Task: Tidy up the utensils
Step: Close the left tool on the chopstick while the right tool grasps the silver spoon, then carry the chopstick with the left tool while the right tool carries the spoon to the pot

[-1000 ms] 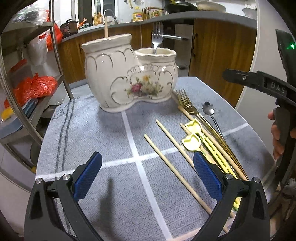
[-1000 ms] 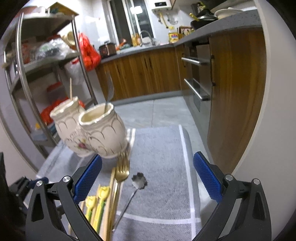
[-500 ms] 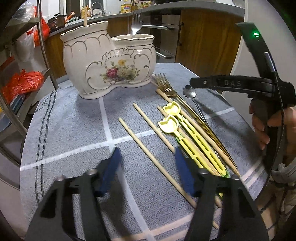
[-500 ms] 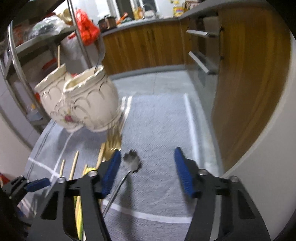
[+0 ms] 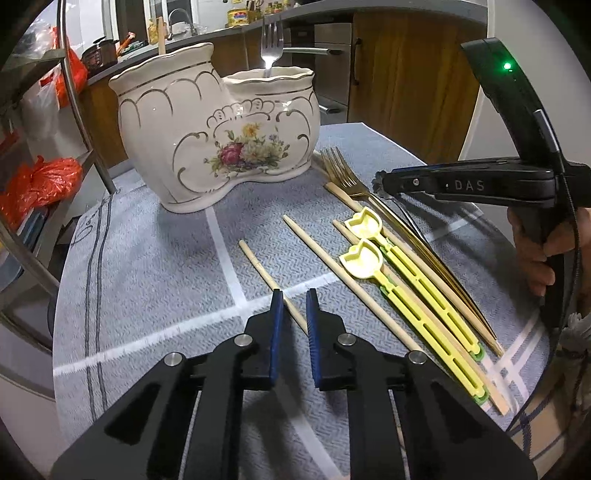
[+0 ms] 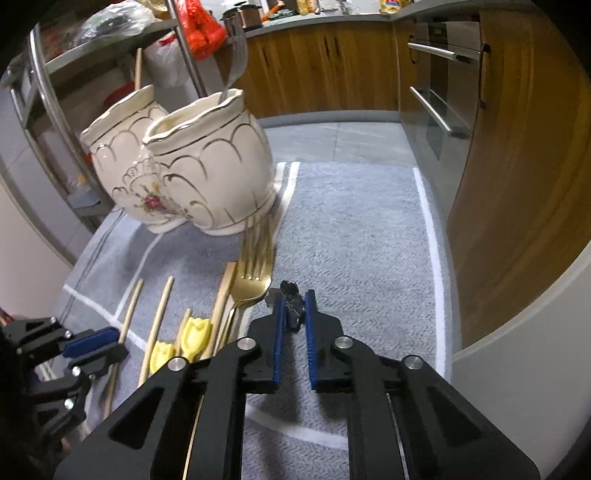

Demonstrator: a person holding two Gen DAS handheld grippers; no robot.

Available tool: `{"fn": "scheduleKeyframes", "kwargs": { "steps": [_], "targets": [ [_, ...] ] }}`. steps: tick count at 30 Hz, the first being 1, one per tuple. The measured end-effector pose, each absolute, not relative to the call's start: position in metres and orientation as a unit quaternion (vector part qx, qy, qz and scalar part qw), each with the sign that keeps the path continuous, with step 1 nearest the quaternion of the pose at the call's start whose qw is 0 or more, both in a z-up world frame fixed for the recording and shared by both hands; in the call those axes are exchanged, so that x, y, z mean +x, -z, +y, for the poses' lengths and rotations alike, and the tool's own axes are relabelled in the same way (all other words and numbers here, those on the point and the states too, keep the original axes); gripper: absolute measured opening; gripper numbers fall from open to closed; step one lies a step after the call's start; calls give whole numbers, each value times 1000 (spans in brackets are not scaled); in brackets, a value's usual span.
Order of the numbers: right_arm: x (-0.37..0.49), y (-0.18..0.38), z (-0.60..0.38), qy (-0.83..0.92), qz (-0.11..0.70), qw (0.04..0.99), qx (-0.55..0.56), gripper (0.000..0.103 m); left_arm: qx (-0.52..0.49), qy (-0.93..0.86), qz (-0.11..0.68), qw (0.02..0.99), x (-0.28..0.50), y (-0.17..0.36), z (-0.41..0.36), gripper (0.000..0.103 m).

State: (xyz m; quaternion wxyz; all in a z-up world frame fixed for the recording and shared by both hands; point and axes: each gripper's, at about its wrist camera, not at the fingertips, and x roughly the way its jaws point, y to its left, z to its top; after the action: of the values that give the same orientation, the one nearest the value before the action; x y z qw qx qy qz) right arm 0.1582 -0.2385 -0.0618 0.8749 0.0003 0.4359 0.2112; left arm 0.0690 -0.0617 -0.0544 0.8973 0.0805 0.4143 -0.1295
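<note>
**Both grippers closing on utensils in front of the holder**

Our left gripper [image 5: 294,295] has just been closing, and its blue pads now stand narrowly apart around the near part of a wooden chopstick [image 5: 271,282]; we cannot tell whether the pads press on the stick. Our right gripper [image 6: 294,301] has also just been closing, and its pads now pinch the dark, flower-shaped head of a small spoon [image 6: 290,295], which lies on the grey cloth [image 6: 351,229] covering the desk, in front of the ceramic utensil holder [image 5: 218,133] and to its right.

We take that holder as our landmark: a cream, two-pot piece with gold lines and a painted bouquet, standing upright at the far side of the cloth. A silver fork [image 5: 271,40] stands in its right pot, and a wooden stick [image 5: 161,35] rises from its left pot.

In front of the holder, toward its right, the loose utensils lie side by side: a gold fork [image 5: 341,173] with its tines nearest the holder's base, two yellow tulip-headed pieces [image 5: 369,254] touching each other, and more wooden chopsticks [image 5: 325,254] between them and the held one.

A hand [image 5: 535,251] grips the right gripper's handle, well to the right of the holder.
</note>
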Motion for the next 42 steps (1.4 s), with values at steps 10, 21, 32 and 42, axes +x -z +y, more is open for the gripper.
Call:
{"fn": "scheduleKeyframes", "kwargs": {
  "steps": [10, 21, 32, 42],
  "targets": [
    [138, 30, -250, -203, 361, 910, -6, 3, 77, 142, 395, 905, 71, 46, -46, 4],
    [104, -19, -266, -180, 213, 960, -13, 3, 49, 168, 323, 930, 57, 28, -34, 4],
    [79, -42, -263, -145, 122, 982, -17, 3, 32, 166, 253, 953, 41, 9, -19, 4],
    [84, -53, -240, -139, 111, 984, -29, 3, 15, 177, 220, 959, 38, -12, -5, 3]
  ]
}}
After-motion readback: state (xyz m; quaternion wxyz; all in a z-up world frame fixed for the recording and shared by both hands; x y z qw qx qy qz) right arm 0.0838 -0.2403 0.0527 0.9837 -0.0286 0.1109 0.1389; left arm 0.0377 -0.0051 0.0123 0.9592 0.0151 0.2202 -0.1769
